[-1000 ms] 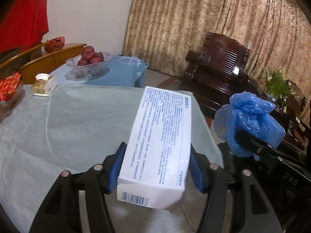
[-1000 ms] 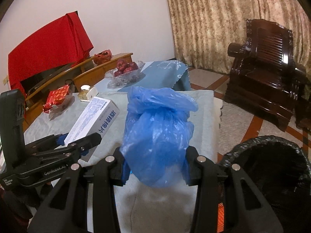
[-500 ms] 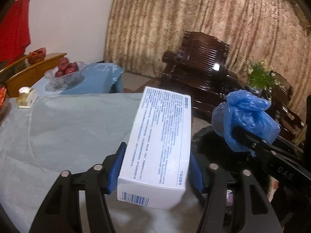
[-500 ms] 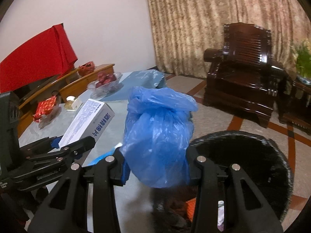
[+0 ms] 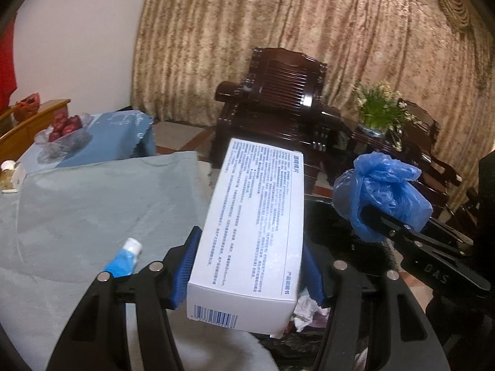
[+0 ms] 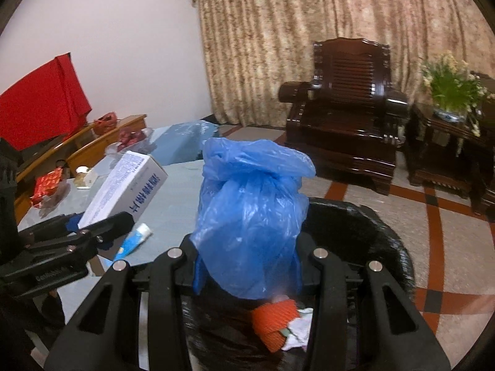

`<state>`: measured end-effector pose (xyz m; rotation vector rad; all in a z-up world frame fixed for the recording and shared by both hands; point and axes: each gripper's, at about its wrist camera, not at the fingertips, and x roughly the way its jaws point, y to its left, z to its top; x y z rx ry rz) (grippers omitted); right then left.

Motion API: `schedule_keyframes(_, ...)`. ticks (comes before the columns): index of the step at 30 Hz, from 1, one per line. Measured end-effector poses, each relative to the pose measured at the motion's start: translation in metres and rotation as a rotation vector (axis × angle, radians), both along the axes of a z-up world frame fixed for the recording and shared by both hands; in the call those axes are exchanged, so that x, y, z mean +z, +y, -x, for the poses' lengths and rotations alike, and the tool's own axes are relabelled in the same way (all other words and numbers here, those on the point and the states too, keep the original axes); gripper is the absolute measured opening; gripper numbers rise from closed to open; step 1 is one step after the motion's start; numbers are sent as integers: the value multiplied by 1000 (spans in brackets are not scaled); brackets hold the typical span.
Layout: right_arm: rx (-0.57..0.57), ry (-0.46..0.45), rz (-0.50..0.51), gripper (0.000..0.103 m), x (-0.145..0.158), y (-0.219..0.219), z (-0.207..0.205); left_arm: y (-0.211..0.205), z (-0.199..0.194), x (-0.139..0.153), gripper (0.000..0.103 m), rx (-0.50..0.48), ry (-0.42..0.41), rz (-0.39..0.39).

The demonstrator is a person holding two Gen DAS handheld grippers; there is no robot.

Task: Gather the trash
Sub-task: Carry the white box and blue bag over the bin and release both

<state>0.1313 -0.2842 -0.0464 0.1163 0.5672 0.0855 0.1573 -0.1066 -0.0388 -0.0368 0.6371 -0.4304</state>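
My left gripper (image 5: 249,266) is shut on a white printed box (image 5: 253,232), held over the table's edge beside the bin; the box also shows in the right wrist view (image 6: 123,188). My right gripper (image 6: 247,266) is shut on a knotted blue plastic bag (image 6: 250,213), held above the black-lined trash bin (image 6: 355,225). The bag also shows in the left wrist view (image 5: 380,194). The bin holds an orange item (image 6: 275,324) and crumpled paper (image 5: 306,309). A blue and white tube (image 6: 134,241) lies on the table near the edge.
The table has a grey-blue cloth (image 5: 92,204). A glass bowl of red fruit (image 5: 62,136), a small box (image 5: 10,176) and a red packet (image 6: 46,185) stand at its far side. A dark wooden armchair (image 6: 346,123) and a plant (image 6: 451,92) stand beyond the bin.
Both grippers have swung right, off the table toward the bin, carrying the box and the bag. The bin's inside and the tube have come into view.
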Motion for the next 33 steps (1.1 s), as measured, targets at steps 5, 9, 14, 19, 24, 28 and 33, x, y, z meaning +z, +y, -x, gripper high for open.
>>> schedule_keyframes(5, -41, 24, 22, 40, -11, -23, 6, -24, 0, -8, 59, -42, 7, -1)
schedule_keyframes(9, -73, 43, 22, 40, -22, -37, 7, -43, -3, -20, 59, -77, 24, -6)
schedule_keyframes(14, -91, 66, 20, 40, -37, -52, 2, -63, -10, -39, 59, -105, 36, -28)
schedule_keyframes(19, -101, 100, 25, 41, -53, -64, -9, -74, -21, -54, 59, -117, 52, -46)
schedule_keyframes(24, -107, 127, 39, 59, -63, -68, -17, -78, -30, -60, 68, -133, 88, -25)
schedule_keyframes(28, -121, 137, 61, 84, -68, -66, -18, -68, -32, -58, 78, -117, 93, -1)
schedule_keyframes(33, -122, 131, 61, 95, -65, -61, -13, -48, -28, -49, 85, -69, 59, -8)
